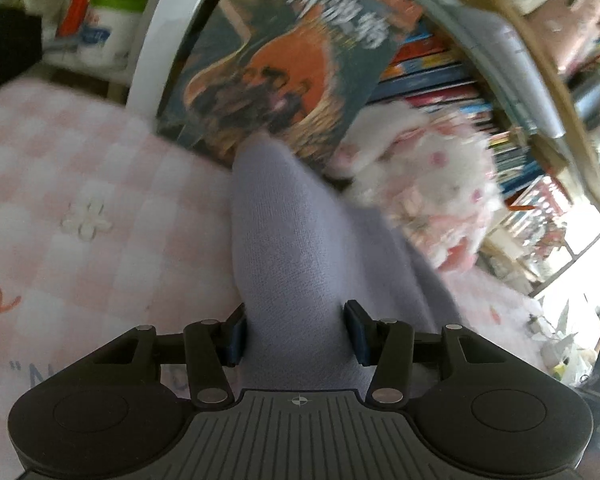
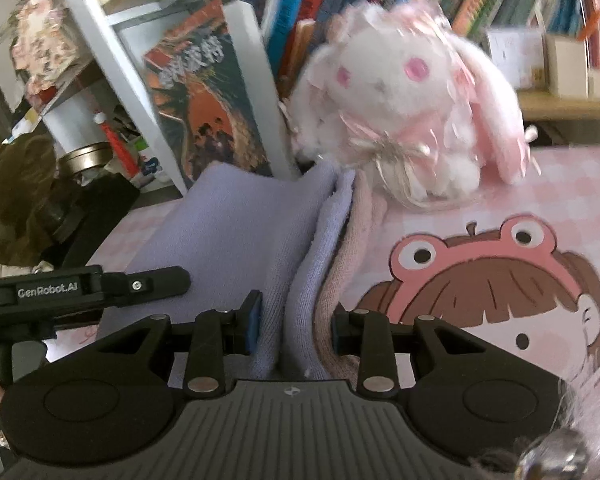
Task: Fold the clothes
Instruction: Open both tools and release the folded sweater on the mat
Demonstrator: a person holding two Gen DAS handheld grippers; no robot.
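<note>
The left hand-held gripper (image 1: 296, 334), matte black with blue-faced pads, grasps a bunched fold of lavender cloth (image 1: 288, 240), a soft, nubby terry knit that rises between its fingers in a rounded ridge. The right hand-held gripper (image 2: 294, 326) likewise clenches the lavender cloth together with a dusty pink cloth (image 2: 340, 280) of the same looped texture, the layers pinched upright side by side. In the right wrist view the left tool's black arm carries the lettering "GenRobot.AI". The clothes lie on a surface covered by a pink-and-white checked mat (image 1: 80, 168) printed with a cartoon girl in a frog hat (image 2: 500, 280). Just beyond the cloth sits a fluffy white and pink plush rabbit (image 2: 404, 100) with satin ribbons, beside a glossy book (image 1: 284, 60) with Chinese characters on its orange and dark-green cover. Behind them stands a shelf of books (image 2: 480, 0), spines too blurred to read.
</note>
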